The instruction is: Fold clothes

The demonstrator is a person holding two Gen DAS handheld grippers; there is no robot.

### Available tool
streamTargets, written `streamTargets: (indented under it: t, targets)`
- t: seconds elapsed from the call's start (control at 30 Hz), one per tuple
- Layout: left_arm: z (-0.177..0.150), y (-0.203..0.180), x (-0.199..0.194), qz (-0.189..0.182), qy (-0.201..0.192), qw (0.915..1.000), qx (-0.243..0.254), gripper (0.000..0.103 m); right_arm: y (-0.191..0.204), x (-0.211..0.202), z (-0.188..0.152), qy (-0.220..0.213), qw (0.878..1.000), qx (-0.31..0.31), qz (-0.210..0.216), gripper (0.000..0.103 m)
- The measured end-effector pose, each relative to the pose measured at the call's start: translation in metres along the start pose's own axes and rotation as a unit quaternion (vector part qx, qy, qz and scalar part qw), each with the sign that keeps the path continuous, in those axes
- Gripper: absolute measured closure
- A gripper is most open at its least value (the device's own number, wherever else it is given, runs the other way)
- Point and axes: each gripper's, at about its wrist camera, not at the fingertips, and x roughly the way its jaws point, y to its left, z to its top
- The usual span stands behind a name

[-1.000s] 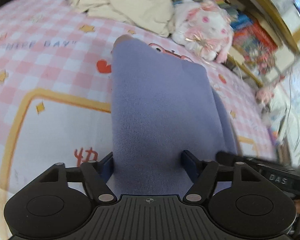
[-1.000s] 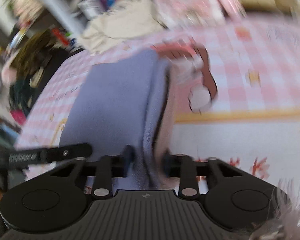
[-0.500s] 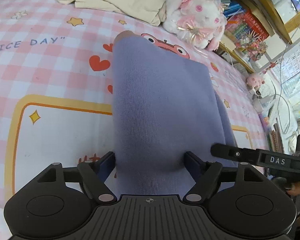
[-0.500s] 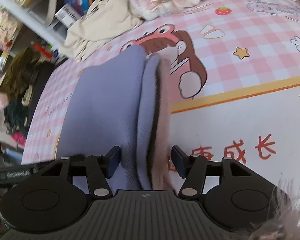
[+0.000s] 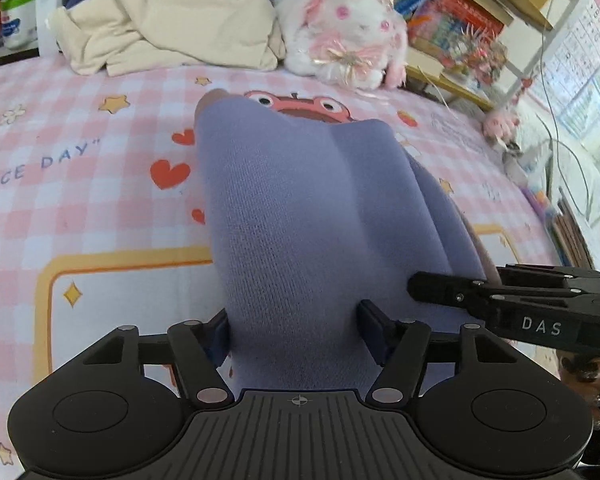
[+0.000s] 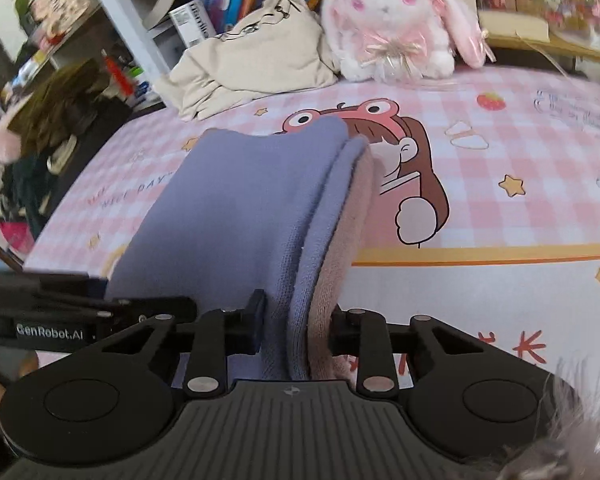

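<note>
- The bed sheet (image 5: 100,208), pink-checked with cartoon print, is serving as the work surface; it is lying flat under everything else in both views.
- The lilac garment (image 5: 300,220) is being held across the middle of the sheet as a folded, multi-layered bundle, its near edge raised into both sets of tongs and its far end resting near the frog print. A pinkish lining is showing along its right-hand edge in the right wrist view.
- A cream garment (image 5: 172,20) is lying crumpled at the far edge of the bed, well apart from the work; it appears not yet folded.
- A white plush rabbit (image 6: 396,16) is sitting just beside the cream garment.
- The left tongs (image 5: 296,326) are being closed on a wide span of the lilac garment, the jaws having just been narrowing with the cloth between them.
- The right tongs (image 6: 296,326) are being closed on the stacked edge layers, the jaws likewise having just been narrowing around them.
- Risk, judged: the pinkish inner layer is sitting at the outside of the right grip and may be slipping free, letting the fold open.
- Risk, judged: uneven pull between the two grips is likely to skew the bundle or drag the sheet into wrinkles.
</note>
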Motion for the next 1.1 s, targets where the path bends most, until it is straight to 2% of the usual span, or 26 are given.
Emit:
streamTargets:
  t: [0.07,0.13,0.27,0.47,0.6,0.7,0.83,1.1]
  targets:
    - [0.001,0.011,0.003,-0.015,0.012,0.9994,-0.028,0.033,-0.008,0.001,-0.003,0.009,1.0,0.025,0.008,0.073]
    - [0.002,0.02,0.005,-0.031,0.021,0.9981,-0.05,0.031,-0.019,0.003,-0.002,0.024,0.997,0.065,0.021,0.063]
    - [0.002,0.033,0.008,-0.058,0.029,0.9945,-0.082,0.031,-0.037,0.002,-0.004,0.037,0.989,0.138,0.048,0.06]
    - [0.002,0.028,0.013,-0.06,0.024,0.9947,-0.08,0.031,-0.039,0.012,-0.003,0.051,0.984,0.159,0.055,0.056]
    - [0.002,0.025,0.012,-0.052,0.019,0.996,-0.071,0.035,-0.034,0.015,-0.001,0.039,0.988,0.138,0.058,0.066]
    - [0.001,0.019,0.006,-0.042,0.001,0.9977,-0.054,0.044,-0.019,0.007,0.001,0.011,0.995,0.085,0.044,0.074]
    - [0.0,0.008,-0.007,-0.034,-0.031,0.9987,-0.021,0.047,-0.004,-0.003,0.002,-0.024,0.999,0.032,0.028,0.076]
    - [0.006,0.01,-0.02,-0.047,-0.061,0.9968,-0.021,0.047,0.008,-0.016,0.009,-0.057,0.998,-0.007,0.026,0.076]
